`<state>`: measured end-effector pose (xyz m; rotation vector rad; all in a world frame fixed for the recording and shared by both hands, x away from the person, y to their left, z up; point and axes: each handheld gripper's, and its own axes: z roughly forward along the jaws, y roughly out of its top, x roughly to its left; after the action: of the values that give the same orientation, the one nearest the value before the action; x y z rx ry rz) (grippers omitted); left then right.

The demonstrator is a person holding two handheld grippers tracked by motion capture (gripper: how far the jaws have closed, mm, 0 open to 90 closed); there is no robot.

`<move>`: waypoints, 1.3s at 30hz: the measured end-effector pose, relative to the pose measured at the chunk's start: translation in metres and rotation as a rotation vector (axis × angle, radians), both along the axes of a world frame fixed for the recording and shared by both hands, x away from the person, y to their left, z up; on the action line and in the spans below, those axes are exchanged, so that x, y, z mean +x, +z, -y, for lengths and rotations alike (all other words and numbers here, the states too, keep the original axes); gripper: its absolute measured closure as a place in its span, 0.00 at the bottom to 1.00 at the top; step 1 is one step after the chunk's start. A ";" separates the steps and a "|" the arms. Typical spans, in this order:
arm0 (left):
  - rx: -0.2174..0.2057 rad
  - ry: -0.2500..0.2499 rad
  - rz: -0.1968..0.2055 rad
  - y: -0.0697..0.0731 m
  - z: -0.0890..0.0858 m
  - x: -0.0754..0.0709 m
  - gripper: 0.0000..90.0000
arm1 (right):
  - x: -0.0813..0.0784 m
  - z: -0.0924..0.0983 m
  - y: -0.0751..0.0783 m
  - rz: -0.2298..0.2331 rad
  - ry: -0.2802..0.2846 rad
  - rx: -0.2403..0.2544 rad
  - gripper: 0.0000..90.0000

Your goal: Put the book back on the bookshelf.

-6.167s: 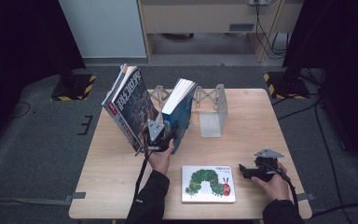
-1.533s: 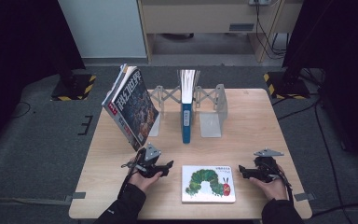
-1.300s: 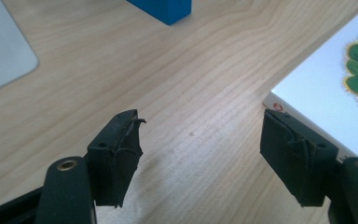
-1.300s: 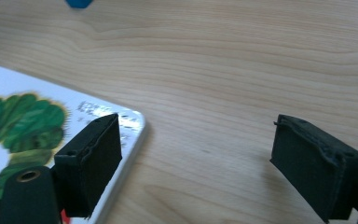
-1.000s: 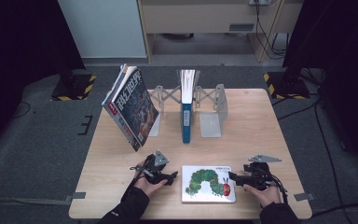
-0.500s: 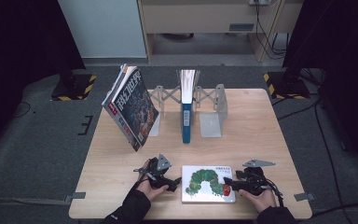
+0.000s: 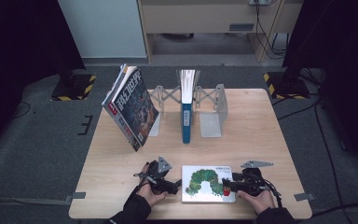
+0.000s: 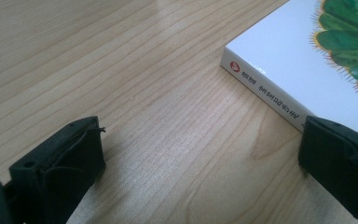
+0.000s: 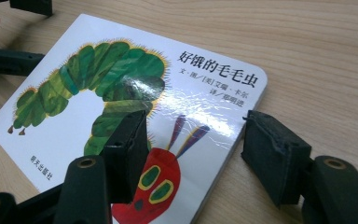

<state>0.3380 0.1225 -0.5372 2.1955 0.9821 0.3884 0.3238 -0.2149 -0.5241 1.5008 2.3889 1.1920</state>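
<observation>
A white board book with a green caterpillar on its cover (image 7: 209, 183) lies flat near the table's front edge. My left gripper (image 7: 173, 187) is open at the book's left side. In the left gripper view (image 8: 200, 172) one jaw rests by the spine (image 8: 270, 91) and the other stands on bare wood. My right gripper (image 7: 227, 186) is open and straddles the book's right edge. In the right gripper view (image 9: 196, 154) one jaw hovers over the cover (image 9: 121, 84) and the other sits just off the edge. Neither gripper holds anything.
A blue book (image 7: 186, 108) stands upright between the metal bookends of an expanding rack (image 7: 214, 109) at mid table. A bundle of magazines (image 7: 131, 106) leans at the rack's left end. Bare wood (image 7: 261, 135) lies right of the rack.
The left gripper has let go of the blue book, which now stands upright, and come down to the front. Both grippers have closed in on the caterpillar book from either side.
</observation>
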 end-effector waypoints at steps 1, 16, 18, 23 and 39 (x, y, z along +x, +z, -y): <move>0.002 -0.004 -0.001 0.000 0.000 0.000 0.00 | 0.000 0.000 0.000 0.002 0.005 -0.005 0.44; 0.005 -0.011 0.001 0.001 0.002 0.001 0.01 | 0.005 0.006 0.005 0.020 -0.016 0.084 0.43; 0.005 -0.010 0.002 0.001 0.004 0.002 0.01 | 0.007 0.007 0.006 0.038 -0.023 0.091 0.42; 0.003 0.000 0.005 0.000 0.009 0.004 0.00 | 0.012 0.010 0.012 0.089 -0.045 0.151 0.41; 0.002 0.002 0.006 0.000 0.010 0.005 0.00 | 0.010 0.014 0.017 0.098 -0.049 0.193 0.40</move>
<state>0.3435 0.1126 -0.5371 2.1944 0.9809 0.3969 0.3337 -0.2290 -0.5071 1.5028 2.2170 1.4854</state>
